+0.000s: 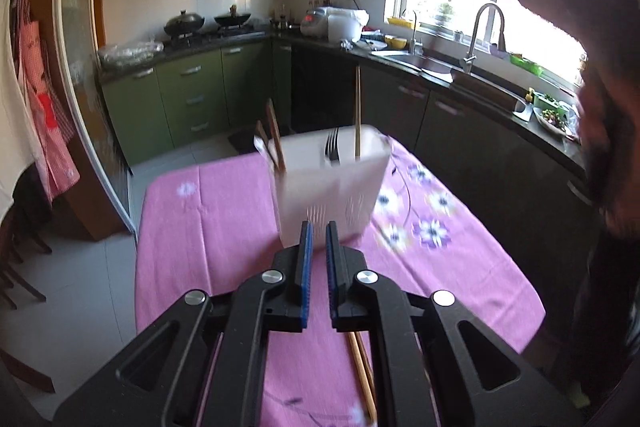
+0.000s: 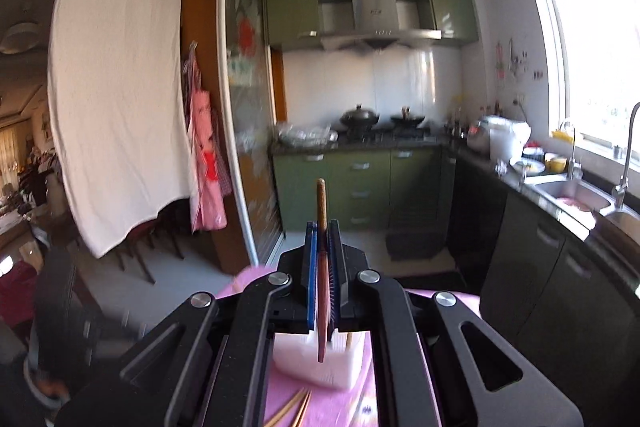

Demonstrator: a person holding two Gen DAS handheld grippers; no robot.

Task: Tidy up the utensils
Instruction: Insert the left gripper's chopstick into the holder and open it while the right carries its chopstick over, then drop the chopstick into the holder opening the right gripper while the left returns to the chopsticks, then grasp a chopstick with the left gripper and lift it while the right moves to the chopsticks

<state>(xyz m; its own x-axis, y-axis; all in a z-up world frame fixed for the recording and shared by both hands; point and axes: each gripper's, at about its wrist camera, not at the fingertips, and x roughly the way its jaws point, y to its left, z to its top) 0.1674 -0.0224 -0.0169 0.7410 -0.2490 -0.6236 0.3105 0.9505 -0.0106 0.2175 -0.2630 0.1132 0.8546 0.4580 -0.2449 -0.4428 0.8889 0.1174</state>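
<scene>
A white plastic utensil holder (image 1: pixel 332 183) with slotted lower walls stands at mid-frame in the left wrist view on the pink flowered worktop (image 1: pixel 208 227), holding a fork (image 1: pixel 332 147), one upright chopstick (image 1: pixel 357 111) and brown sticks at its left corner. The left gripper (image 1: pixel 319 239) has its fingers drawn together on nothing. The right gripper (image 2: pixel 323 247) pinches a reddish-brown chopstick (image 2: pixel 321 203) above the holder. Loose chopsticks (image 1: pixel 362 375) lie low in frame; bare cloth surrounds the holder.
</scene>
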